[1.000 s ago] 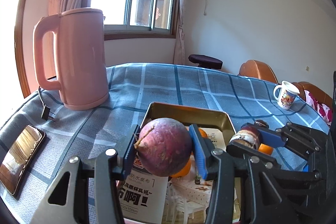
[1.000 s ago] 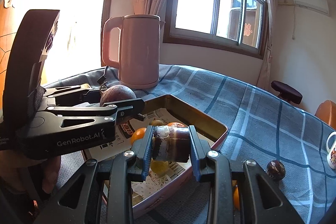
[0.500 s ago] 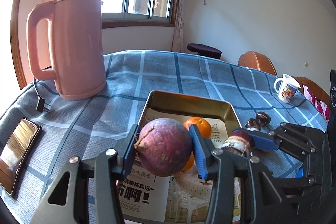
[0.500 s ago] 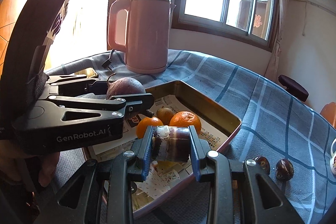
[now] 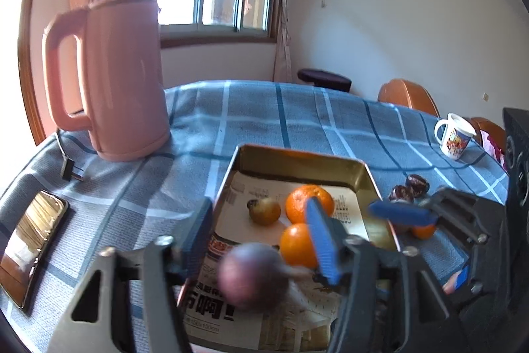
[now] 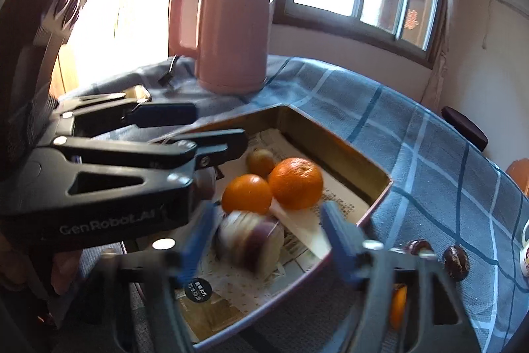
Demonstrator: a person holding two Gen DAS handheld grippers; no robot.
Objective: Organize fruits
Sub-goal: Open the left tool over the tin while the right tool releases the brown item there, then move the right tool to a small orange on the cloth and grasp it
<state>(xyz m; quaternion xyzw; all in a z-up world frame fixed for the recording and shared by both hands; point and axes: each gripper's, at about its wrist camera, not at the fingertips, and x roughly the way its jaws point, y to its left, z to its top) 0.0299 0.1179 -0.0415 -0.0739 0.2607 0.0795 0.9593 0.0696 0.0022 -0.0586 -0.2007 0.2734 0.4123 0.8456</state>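
Observation:
A gold metal tray lined with newspaper holds two oranges and a small brown fruit. My left gripper is open above the tray's near end; a round purple fruit, blurred, is below its fingers, free of them. My right gripper is open over the tray; a purple-and-white fruit, blurred, lies between and below its fingers, beside the oranges. The left gripper shows at the left of the right wrist view.
A pink kettle stands at the back left with its plug on the blue checked cloth. A phone lies at the left edge. Two dark fruits and an orange lie right of the tray. A mug is far right.
Both grippers have opened. The purple fruit has dropped out of the left one and the purple-and-white fruit out of the right one, down into the tray.

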